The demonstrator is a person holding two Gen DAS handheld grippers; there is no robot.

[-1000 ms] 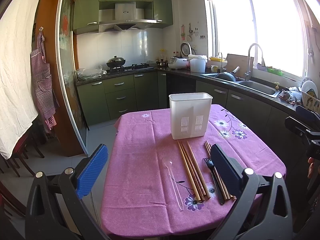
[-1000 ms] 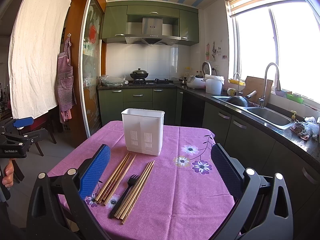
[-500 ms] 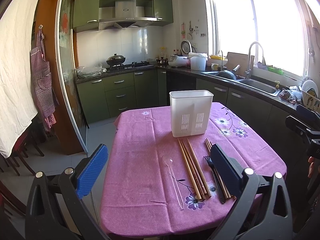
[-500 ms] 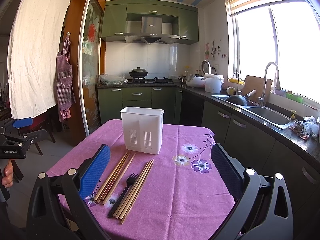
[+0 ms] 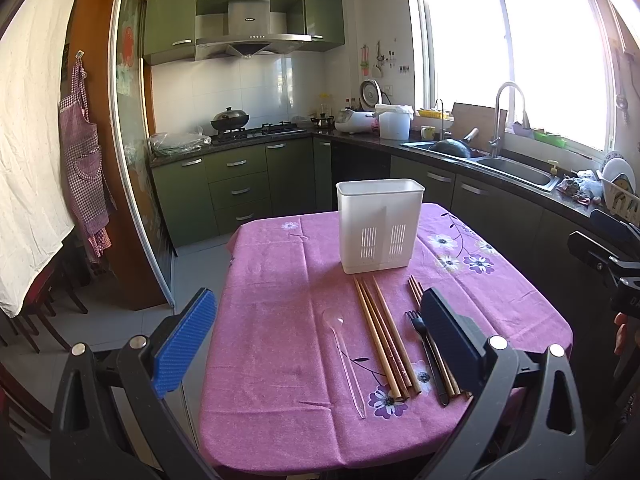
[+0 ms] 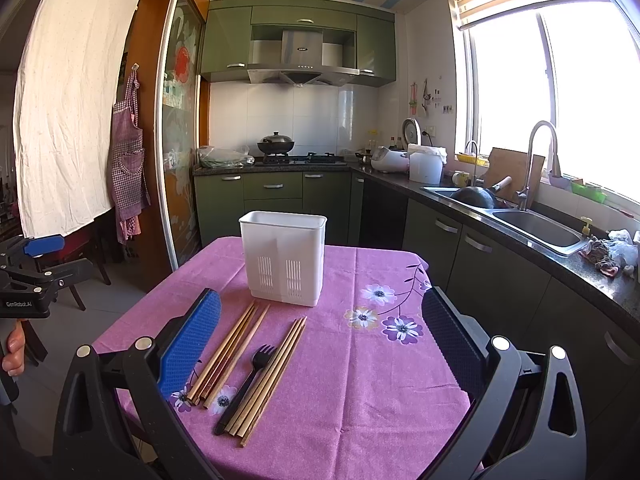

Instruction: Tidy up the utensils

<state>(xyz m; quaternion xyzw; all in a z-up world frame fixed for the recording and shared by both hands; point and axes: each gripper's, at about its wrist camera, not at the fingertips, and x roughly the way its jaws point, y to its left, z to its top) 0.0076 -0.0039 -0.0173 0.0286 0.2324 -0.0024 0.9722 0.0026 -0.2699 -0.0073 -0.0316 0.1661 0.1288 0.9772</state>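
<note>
Two chopstick bundles [image 6: 256,364], one fork [image 6: 249,382], one spoon [image 5: 343,354]; each gripper [image 5: 316,344] released.

The tablecloth [image 6: 360,392] is matt purple cloth with a fine grainy weave and printed flowers. On it the caddy [image 6: 284,258] looks like smooth white plastic, faintly translucent, with slotted vents. Both chopstick bundles [image 6: 230,354] [image 6: 272,376] look like wood or bamboo with a dull sheen. The fork [image 6: 248,384] is matt black plastic; the spoon [image 5: 344,356] at left is clear plastic. The gripper pads [image 6: 192,340] are blue and textured like rubber, on black matt plastic frames with metal pins. Far off, the cabinets [image 6: 272,186] are satin green with metal handles, the hood [image 6: 302,64] brushed steel, the wall tiles glossy white, the sink [image 6: 536,228] and tap shiny steel.
</note>
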